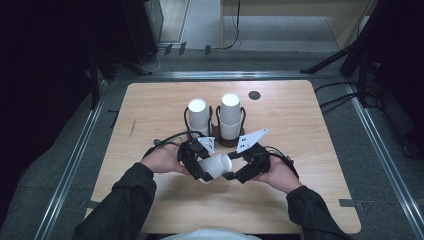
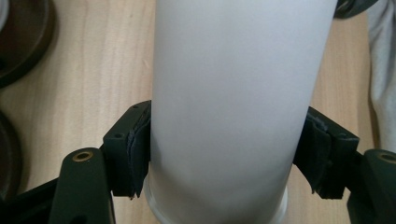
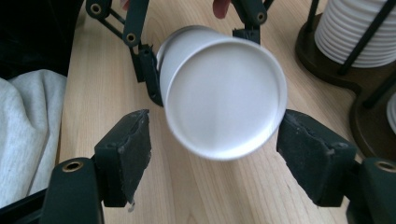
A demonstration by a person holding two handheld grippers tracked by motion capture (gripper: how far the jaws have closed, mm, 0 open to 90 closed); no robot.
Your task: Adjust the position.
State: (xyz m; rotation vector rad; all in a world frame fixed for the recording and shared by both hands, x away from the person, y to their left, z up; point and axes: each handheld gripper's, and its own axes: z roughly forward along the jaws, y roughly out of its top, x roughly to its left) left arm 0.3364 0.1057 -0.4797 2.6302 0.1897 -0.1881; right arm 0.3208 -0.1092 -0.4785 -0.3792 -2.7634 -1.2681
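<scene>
Grippers meet over the near middle of the wooden table, each in one of the person's hands. The left gripper is clamped on a white paper cup; in the left gripper view its pads press both sides of the cup's wall near the rolled rim, and the cup lies on its side, held above the tabletop, its closed bottom turned toward the right gripper. In the right gripper view the cup's round base fills the space between that gripper's jaws, which stand apart: the left pad is clear of it, while the right pad sits just beside its edge. Behind the hands, a dark holder with wire loops carries two stacks of white cups.
</scene>
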